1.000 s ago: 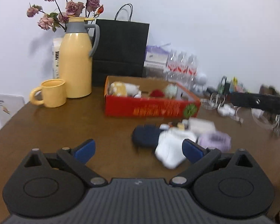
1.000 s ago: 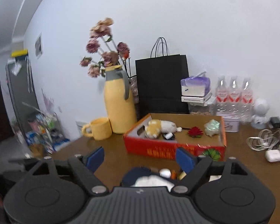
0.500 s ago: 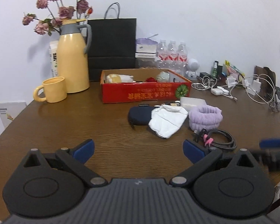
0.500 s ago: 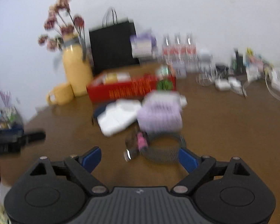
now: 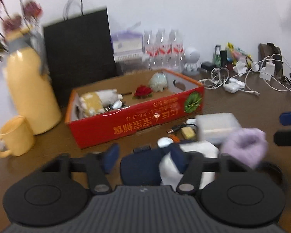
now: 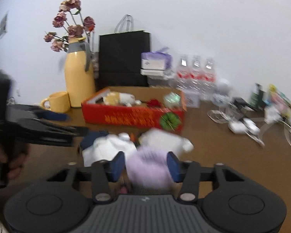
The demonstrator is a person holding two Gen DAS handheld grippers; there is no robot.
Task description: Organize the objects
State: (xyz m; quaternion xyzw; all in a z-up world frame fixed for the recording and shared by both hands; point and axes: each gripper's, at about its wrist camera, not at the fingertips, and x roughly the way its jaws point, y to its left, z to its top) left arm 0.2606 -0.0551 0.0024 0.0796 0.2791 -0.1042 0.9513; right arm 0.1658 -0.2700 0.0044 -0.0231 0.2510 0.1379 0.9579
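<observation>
A navy pouch (image 5: 139, 167) lies in front of the red cardboard box (image 5: 135, 120), partly under a white cloth (image 5: 201, 149). My left gripper (image 5: 144, 158) straddles the pouch; its jaws are closing and the pads do not visibly press on it. The right gripper (image 6: 145, 166) straddles a fluffy lavender band (image 6: 147, 167), its jaws closing around it with no clear squeeze. The red box (image 6: 132, 116) holds a plush toy, a red flower and a pale green item. Each gripper shows at the edge of the other's view.
A yellow jug (image 5: 29, 97) with dried flowers, a yellow mug (image 5: 13, 136) and a black paper bag (image 5: 77, 48) stand at the back left. Water bottles (image 5: 163, 48) line the wall. Tangled cables and chargers (image 5: 242, 81) cover the right. A white plastic box (image 5: 217, 126) sits by the band.
Both grippers dropped in close to the pile before the red box. Their jaws went from wide to about half as wide, the left around the pouch, the right around the lavender band.
</observation>
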